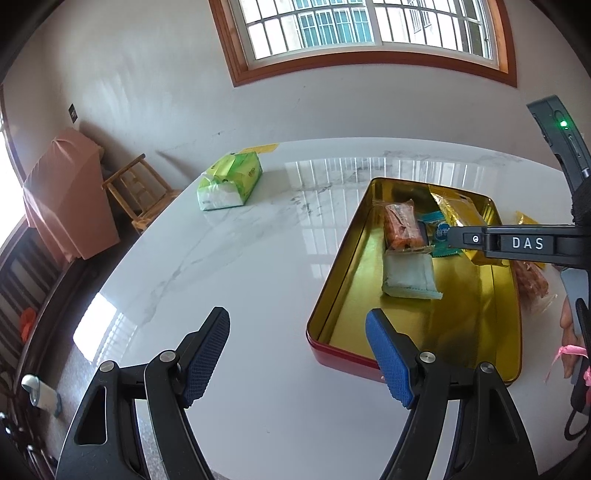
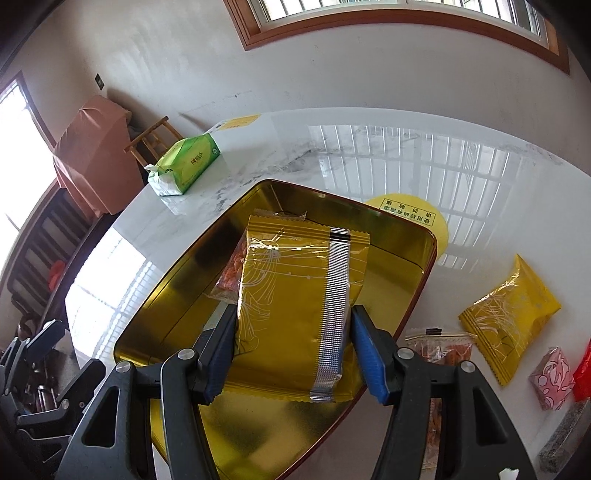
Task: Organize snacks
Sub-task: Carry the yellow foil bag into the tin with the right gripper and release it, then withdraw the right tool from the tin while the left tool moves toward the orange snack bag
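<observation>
Fingers of the right gripper (image 2: 291,343) are clamping a gold snack packet (image 2: 295,295) by its two sides, holding it over the open tin (image 2: 155,295), whose inside is gold and whose outer wall is red. Fingers of the left gripper (image 1: 297,356) are standing wide apart with nothing between them, hovering above the counter (image 1: 221,258) just beside the tin's near corner.

From the left wrist view, the right gripper's arm is showing the white letters "DAS" (image 1: 527,243). Inside the tin, an orange packet (image 1: 400,225), a teal packet (image 1: 441,232) and a pale white packet (image 1: 408,275) are lying close together.

On the counter to the right of the tin, a second gold packet (image 2: 511,317), a clear packet of orange snacks (image 2: 439,347) and a pink wrapped piece (image 2: 552,376) are waiting outside it. A round yellow sticker (image 2: 424,218) with Chinese characters is peeking out behind the tin; the characters are too small to read. A green tissue pack (image 2: 184,166) is sitting near the far left corner.

White marble with grey veins is reflecting the barred window (image 1: 354,29). A wooden chair (image 1: 140,192) and something draped in pink cloth (image 1: 66,195) are standing by the wall.
</observation>
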{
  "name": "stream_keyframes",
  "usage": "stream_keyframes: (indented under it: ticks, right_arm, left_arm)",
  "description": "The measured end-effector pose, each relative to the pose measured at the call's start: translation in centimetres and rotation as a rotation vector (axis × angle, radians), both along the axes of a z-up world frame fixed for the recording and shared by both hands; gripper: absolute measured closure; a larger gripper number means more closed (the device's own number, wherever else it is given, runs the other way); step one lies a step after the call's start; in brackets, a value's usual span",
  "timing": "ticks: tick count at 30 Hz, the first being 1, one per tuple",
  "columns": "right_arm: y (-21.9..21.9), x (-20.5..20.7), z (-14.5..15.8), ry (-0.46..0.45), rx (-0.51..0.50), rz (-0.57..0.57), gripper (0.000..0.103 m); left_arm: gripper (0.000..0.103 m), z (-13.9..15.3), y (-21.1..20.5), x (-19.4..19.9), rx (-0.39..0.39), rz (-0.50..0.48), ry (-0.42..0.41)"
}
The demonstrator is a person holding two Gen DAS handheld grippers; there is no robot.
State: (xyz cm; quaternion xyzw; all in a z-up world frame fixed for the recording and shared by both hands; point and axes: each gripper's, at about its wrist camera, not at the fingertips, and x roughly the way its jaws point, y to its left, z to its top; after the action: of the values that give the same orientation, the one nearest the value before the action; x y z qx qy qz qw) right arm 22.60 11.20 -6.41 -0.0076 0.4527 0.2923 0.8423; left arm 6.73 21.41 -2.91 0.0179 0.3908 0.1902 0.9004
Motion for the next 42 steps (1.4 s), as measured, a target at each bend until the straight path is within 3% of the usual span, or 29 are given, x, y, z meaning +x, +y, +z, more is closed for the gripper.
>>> stream_keyframes:
  ticks: [13,19,24,31,34,39,42]
  right_arm:
    - [-1.3,-1.1,2.4,-0.057,0.040,-0.008,0.045]
    - [-4.4,-3.3,3.9,-0.099,0.079,-0.014,0.045]
    - [-9.8,-5.7,4.7,-0.139,0.086,-0.076,0.045]
    - [-21.6,-9.3,4.8,-0.246,-0.045,-0.285,0.045]
    - [-26.7,-10.0,3.7,-0.249,-0.116,-0.392,0.045]
    - [-33.4,-10.5,1.4,-0.241,-0.187,-0.526,0.045]
    - [-35.9,-10.2,-0.3,-0.221,-0.216,-0.574,0.045]
  left_arm:
    - [0.026,0.2,-0.2,0.0,0.008,0.000,0.001]
    - [0.026,0.6,-0.6,0.0,0.020,-0.006,-0.003]
    - [0.027,1.0,-1.2,0.1,0.038,-0.016,-0.010]
    - [0.026,1.9,-2.9,-0.1,0.052,-0.057,-0.018]
    - [0.026,2.4,-4.5,0.0,0.040,-0.106,-0.013]
    - [0.026,3.2,-7.4,0.3,-0.052,-0.226,0.017]
    - [0.026,3.6,-9.5,1.1,-0.193,-0.329,0.062]
